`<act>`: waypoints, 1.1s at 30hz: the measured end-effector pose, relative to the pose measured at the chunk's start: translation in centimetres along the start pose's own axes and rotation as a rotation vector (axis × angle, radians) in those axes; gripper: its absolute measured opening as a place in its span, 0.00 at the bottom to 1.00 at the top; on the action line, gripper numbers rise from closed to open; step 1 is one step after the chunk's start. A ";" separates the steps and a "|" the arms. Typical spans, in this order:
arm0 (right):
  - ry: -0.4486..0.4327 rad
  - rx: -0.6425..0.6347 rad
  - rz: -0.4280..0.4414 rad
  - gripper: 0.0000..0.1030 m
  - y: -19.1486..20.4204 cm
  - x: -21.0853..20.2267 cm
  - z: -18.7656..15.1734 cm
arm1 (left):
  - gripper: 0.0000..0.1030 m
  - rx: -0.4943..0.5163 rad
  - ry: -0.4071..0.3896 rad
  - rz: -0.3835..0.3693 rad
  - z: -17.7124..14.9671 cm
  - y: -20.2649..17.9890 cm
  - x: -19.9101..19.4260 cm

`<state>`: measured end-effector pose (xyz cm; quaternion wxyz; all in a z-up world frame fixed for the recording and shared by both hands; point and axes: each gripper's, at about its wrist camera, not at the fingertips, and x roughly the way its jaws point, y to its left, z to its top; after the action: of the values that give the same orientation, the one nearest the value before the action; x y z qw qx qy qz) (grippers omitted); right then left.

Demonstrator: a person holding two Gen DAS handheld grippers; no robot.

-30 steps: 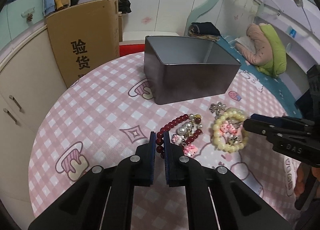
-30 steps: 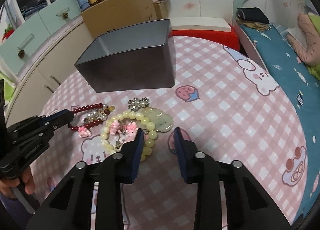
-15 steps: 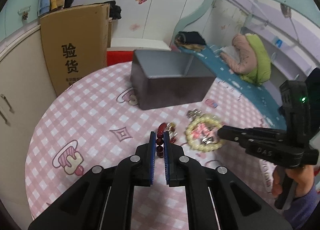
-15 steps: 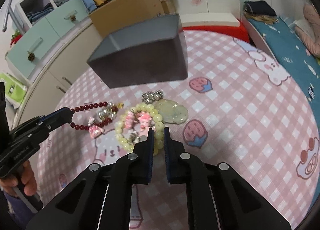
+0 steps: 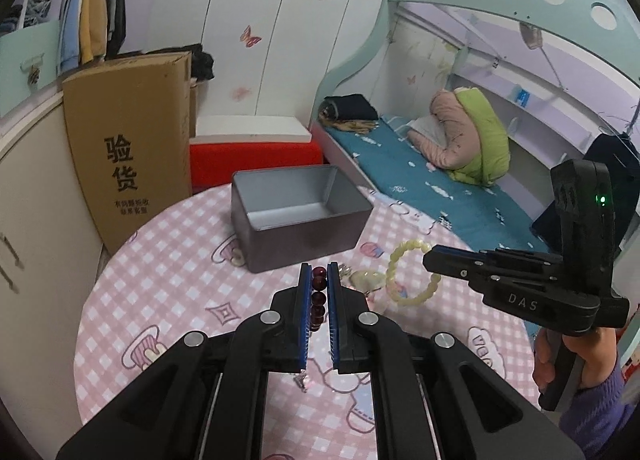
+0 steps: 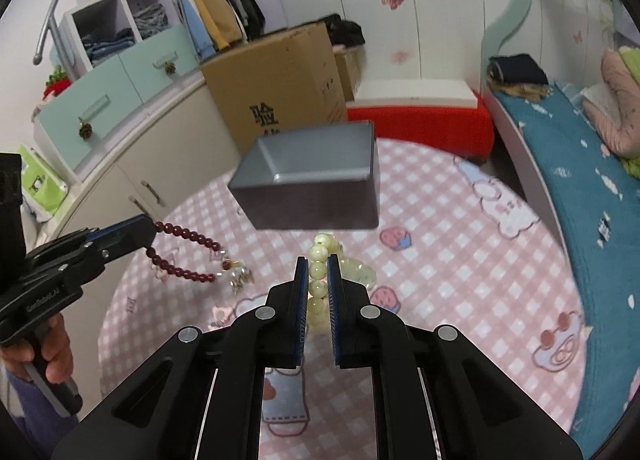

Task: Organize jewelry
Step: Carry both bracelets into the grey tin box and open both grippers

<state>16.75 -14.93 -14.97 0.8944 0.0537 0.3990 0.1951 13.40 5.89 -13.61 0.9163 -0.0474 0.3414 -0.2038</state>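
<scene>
The lower beads of the dark red bracelet [image 5: 318, 300] vanish between the left gripper [image 5: 319, 274] pads. The metal box [image 6: 312, 180] looks blurred in the right wrist view. The jade pendant [image 5: 366, 278] is partly hidden behind the gripper.

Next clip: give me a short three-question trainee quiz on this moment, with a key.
1. True or false: the grey rectangular metal tin on the pink checked tablecloth already holds jewelry.
2. Which gripper is shut on the dark red bead bracelet? A left, B right, C neither.
3. Fill in: the right gripper is shut on the pale ____ bead bracelet.

Key
1. False: the part of the tin's floor in view is bare.
2. A: the left gripper pinches it.
3. Yellow-green; its loop hangs clear of the cloth.
</scene>
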 end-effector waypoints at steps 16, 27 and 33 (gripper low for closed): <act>-0.102 -0.042 -0.030 0.10 0.5 0.2 8.8 | 0.06 0.055 -0.028 -0.026 8.8 -0.6 2.5; -0.003 -0.030 -0.015 0.10 0.7 8.6 11.4 | 0.06 0.006 0.113 0.084 9.9 3.0 11.0; 0.073 -0.011 -0.008 0.10 0.3 12.5 10.1 | 0.06 -0.002 0.194 0.098 8.0 4.2 14.0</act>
<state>31.72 -9.16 -16.72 0.8802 0.0403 0.4306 0.1955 29.60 3.60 -16.98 0.8879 -0.0116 0.4305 -0.1621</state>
